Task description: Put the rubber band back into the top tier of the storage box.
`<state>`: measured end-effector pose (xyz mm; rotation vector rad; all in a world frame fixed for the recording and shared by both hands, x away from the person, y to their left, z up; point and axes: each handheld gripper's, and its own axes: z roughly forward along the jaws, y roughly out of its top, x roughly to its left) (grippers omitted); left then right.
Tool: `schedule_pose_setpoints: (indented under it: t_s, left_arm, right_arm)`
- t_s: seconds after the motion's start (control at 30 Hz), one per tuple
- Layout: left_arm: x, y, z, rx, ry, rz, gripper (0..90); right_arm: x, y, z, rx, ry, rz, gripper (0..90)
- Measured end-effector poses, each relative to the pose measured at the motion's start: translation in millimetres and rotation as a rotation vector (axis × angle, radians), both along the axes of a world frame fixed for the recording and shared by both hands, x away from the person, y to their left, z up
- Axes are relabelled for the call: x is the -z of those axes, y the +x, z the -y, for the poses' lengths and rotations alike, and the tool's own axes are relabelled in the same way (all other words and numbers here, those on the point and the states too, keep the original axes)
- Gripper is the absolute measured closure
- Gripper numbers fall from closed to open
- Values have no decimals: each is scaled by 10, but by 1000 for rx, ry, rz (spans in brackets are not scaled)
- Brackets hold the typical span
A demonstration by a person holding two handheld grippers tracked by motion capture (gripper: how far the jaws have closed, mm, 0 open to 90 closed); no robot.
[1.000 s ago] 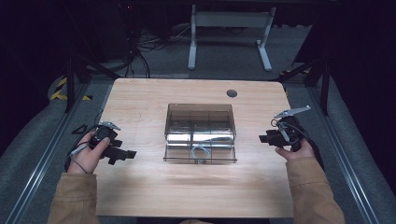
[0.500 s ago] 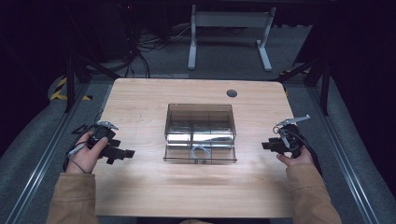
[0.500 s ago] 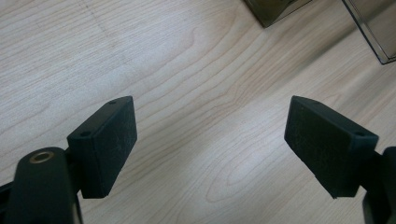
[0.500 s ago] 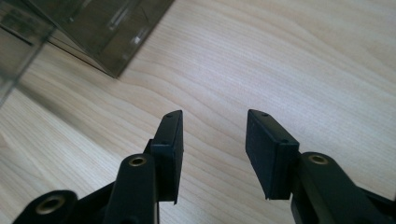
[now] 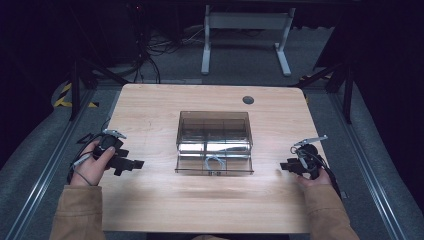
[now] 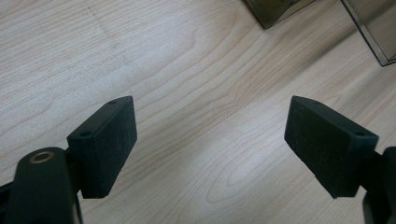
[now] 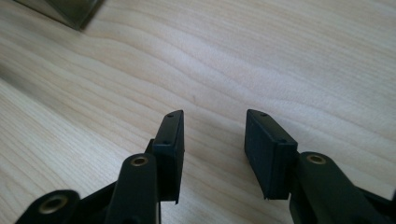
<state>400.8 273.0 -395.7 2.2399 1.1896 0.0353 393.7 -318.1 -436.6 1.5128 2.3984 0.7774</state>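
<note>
Smoky plastic box (image 5: 214, 142) between parted grippers

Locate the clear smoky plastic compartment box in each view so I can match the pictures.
High view: clear smoky plastic compartment box at the middle of the wooden table.
Left gripper view: its corners at the top right.
Right gripper view: one corner at the top left.
Shared landmark: the table's wood grain.

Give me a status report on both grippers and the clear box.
Left gripper open, nothing between jaws, over bare table. Right gripper open, empty, low beside box. Clear compartment box centred, untouched. Nothing in the way.
</note>
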Motion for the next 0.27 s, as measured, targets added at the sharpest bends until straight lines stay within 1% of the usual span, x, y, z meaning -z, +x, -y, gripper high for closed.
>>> schedule_pose_setpoints:
  t_s: [0.07,0.1,0.17,0.27]
  left_arm:
    - [5,2,2,-3,1,-1,179]
    - [8,3,3,-4,1,-3,179]
    - [7,3,3,-5,0,-2,179]
    - [-1,10,2,-8,-7,5,177]
  right_arm:
    - [30,-20,-19,-6,-8,2,589]
    - [37,-33,-25,-7,-3,10,588]
    - [36,-36,-26,-4,-6,10,587]
    - [29,-63,-33,0,-17,39,581]
